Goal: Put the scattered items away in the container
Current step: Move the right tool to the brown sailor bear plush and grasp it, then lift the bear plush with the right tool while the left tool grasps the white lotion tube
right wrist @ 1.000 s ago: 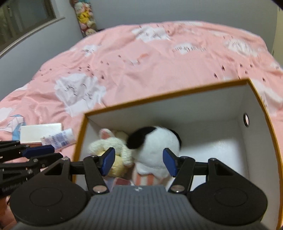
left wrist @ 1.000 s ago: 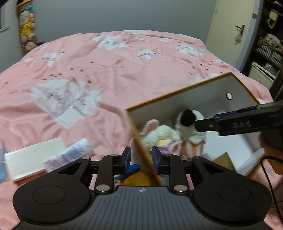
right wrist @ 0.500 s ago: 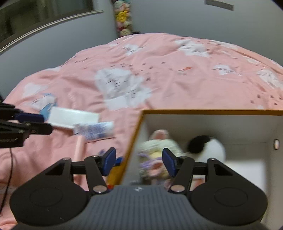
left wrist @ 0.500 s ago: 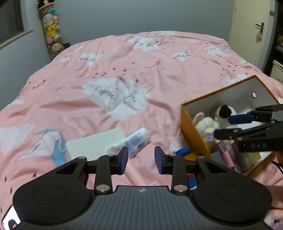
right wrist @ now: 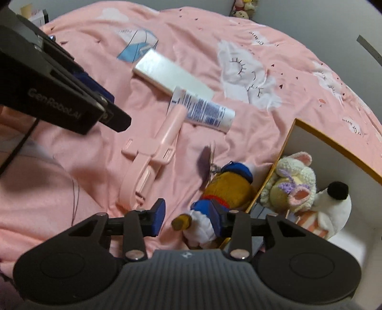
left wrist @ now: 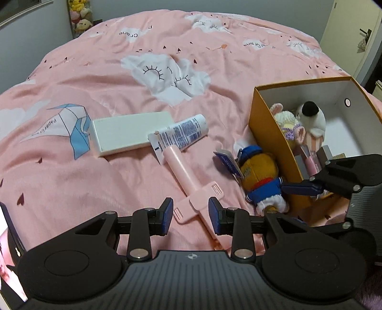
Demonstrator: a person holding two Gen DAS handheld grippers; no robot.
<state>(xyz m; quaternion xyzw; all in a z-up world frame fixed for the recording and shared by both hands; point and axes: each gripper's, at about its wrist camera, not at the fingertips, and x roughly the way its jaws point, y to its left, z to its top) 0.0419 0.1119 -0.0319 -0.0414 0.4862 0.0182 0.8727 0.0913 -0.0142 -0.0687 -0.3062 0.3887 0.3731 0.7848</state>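
Note:
An orange box (left wrist: 269,126) with white inside lies on the pink bed at the right, holding two plush toys (left wrist: 310,119) and small items. Outside it lie a duck plush (left wrist: 260,176), a pink selfie stick (left wrist: 188,181), a white tube (left wrist: 183,134) and a white carton (left wrist: 129,133). My left gripper (left wrist: 191,215) is open, with its jaws either side of the stick's near end. My right gripper (right wrist: 187,213) is open around the duck plush's (right wrist: 226,188) feet, next to the box (right wrist: 289,138). The stick (right wrist: 155,147), tube (right wrist: 205,111) and carton (right wrist: 172,74) show there too.
The pink quilt (left wrist: 167,59) with cloud prints covers the bed. A door (left wrist: 353,35) stands at the far right and a shelf of plush toys (left wrist: 80,16) at the far left. A phone screen (left wrist: 9,250) shows at the lower left edge.
Both grippers have pulled back from the box and swung left and down toward the scattered items. The left now frames the selfie stick, the right the duck plush.

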